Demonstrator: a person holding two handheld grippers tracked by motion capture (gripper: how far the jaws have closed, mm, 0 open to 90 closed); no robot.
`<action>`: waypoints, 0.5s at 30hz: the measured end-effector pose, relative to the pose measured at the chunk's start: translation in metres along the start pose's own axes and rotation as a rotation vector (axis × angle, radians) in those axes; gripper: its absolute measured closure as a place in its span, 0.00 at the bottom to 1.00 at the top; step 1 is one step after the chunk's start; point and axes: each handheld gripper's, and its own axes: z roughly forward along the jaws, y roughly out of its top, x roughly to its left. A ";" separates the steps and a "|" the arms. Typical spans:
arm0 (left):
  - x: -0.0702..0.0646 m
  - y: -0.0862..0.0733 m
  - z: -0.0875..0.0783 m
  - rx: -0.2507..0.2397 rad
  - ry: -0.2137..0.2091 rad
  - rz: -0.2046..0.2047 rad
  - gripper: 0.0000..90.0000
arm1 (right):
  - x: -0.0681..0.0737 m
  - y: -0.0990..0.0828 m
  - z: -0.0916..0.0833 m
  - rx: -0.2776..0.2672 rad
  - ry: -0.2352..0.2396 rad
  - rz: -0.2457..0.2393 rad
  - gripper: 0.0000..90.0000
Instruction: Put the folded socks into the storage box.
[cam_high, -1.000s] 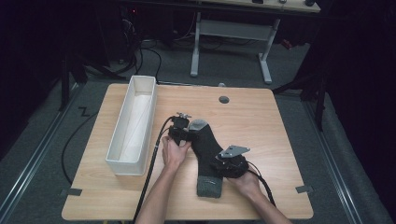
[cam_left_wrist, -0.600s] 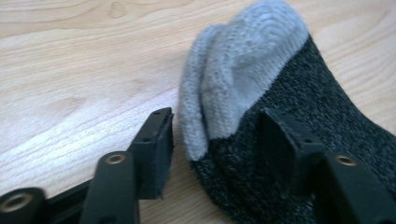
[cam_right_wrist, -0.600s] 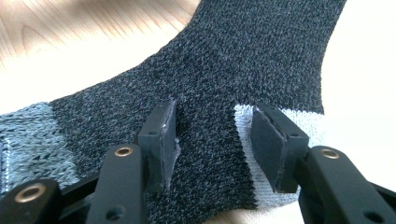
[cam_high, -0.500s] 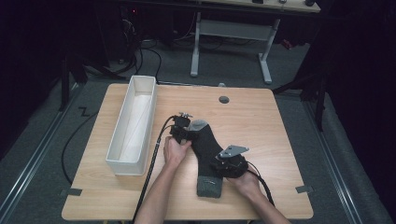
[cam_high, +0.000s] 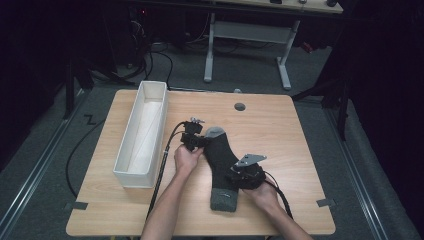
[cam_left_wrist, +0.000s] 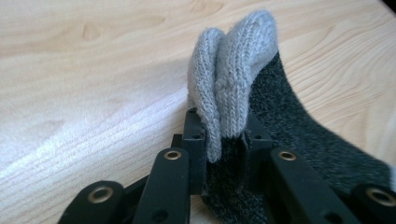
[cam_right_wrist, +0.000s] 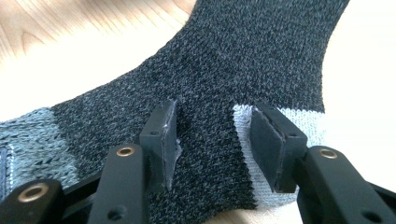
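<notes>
While it lies flat, one sock (cam_high: 222, 165): left claw (cam_left_wrist: 223, 140) just clamped on its toe, right claw (cam_right_wrist: 212, 135) spread, pressing.

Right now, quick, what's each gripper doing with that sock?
Left gripper: jaws have just been closing, now shut on the sock at its grey toe.
Right gripper: jaws apart, pressed down on the sock near the heel, not pinching it.

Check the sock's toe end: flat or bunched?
Bunched. In the left gripper view the grey toe of the sock stands up in a fold, pinched between the left gripper jaws, which have just been closing.
</notes>
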 end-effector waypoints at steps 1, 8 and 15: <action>-0.002 0.002 -0.002 -0.010 -0.012 -0.001 0.86 | 0.001 0.000 0.000 0.003 -0.008 -0.005 0.57; -0.023 0.015 -0.023 -0.051 -0.118 0.007 0.86 | 0.003 0.005 0.003 0.016 -0.029 0.006 0.60; -0.046 0.022 -0.047 -0.059 -0.226 0.026 0.86 | 0.000 0.007 0.006 0.013 -0.041 0.008 0.61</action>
